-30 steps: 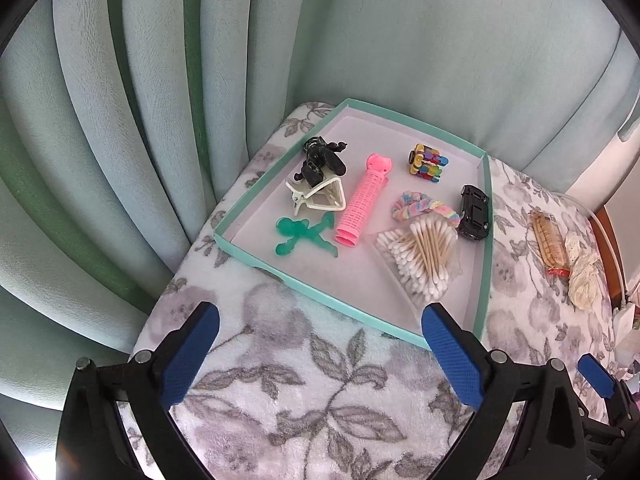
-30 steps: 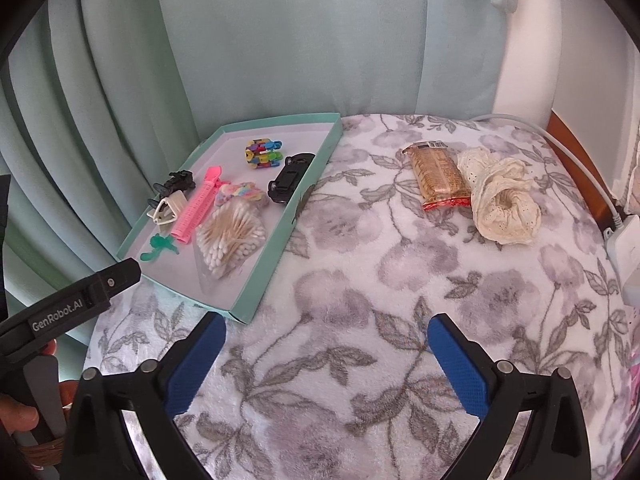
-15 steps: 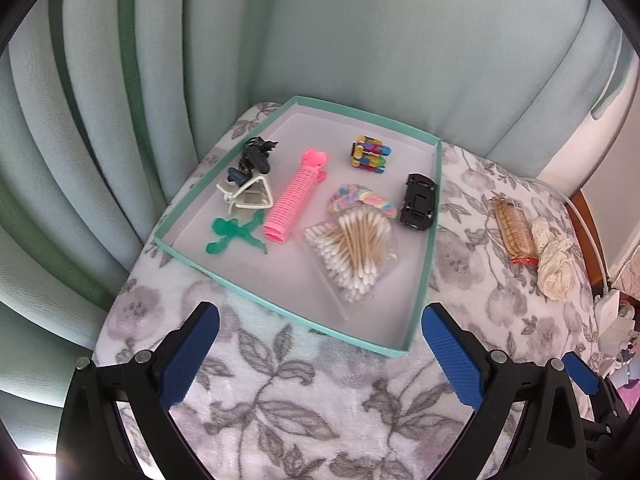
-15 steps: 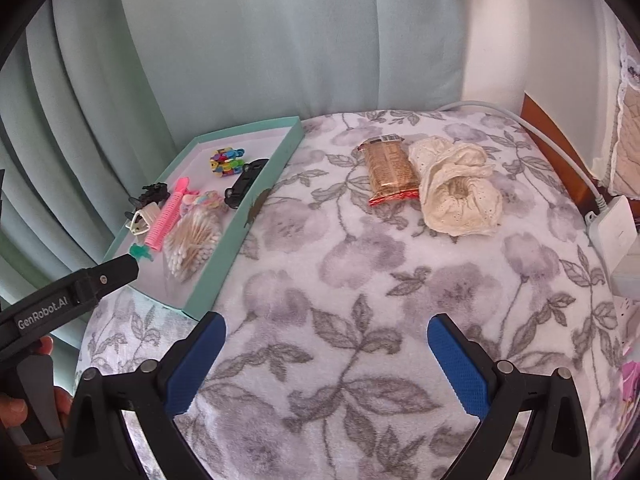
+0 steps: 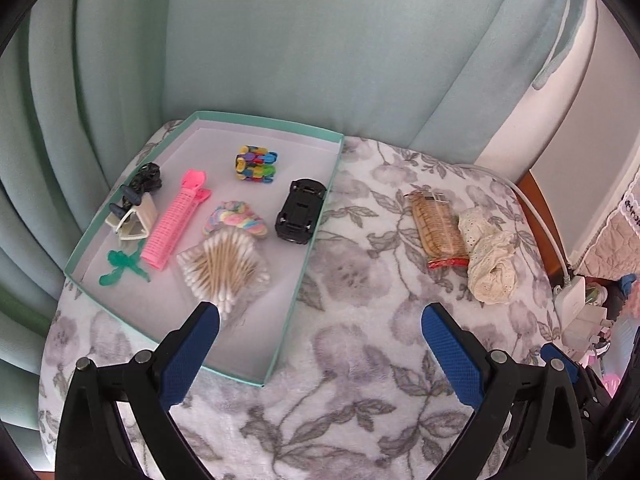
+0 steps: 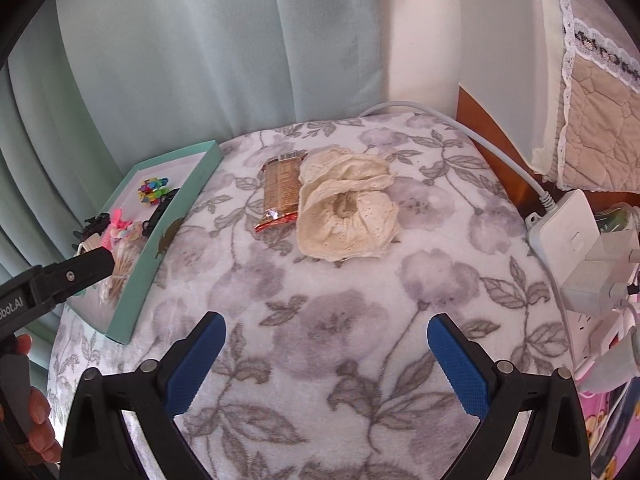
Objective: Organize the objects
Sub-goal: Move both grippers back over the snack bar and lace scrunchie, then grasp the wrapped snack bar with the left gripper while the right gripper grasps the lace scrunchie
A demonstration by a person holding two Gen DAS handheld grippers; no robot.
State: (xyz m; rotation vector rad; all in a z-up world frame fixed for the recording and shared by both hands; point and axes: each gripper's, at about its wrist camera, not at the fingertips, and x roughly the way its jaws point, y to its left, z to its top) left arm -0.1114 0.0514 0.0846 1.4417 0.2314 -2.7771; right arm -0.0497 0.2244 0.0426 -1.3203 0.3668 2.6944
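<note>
both grippers hover over a floral blanket [image 5: 352, 280] with nothing between their blue pads. the left gripper [image 5: 320, 344] has its jaws spread wide, its left pad over the near corner of a teal tray [image 5: 308, 240]. the right gripper [image 6: 326, 354] is spread just as wide above bare blanket.

the tray lies at the left of the blanket, next to pale green curtains [image 5: 280, 40]. in it are a bag of cotton swabs [image 5: 224, 268], a pink hair roller [image 5: 176, 216], a pastel scrunchie [image 5: 236, 218], a black toy car [image 5: 301, 211] against the right wall, a multicoloured clip bundle [image 5: 256, 164], a black hair clip [image 5: 144, 180], a cream claw clip [image 5: 134, 220] and a green figure [image 5: 120, 268].

outside the tray, well to its right, a packet of biscuits [image 6: 282, 190] lies touching a crumpled cream lace cloth [image 6: 346, 212]. a white power adapter [image 6: 568, 236] sits at the blanket's right edge.
</note>
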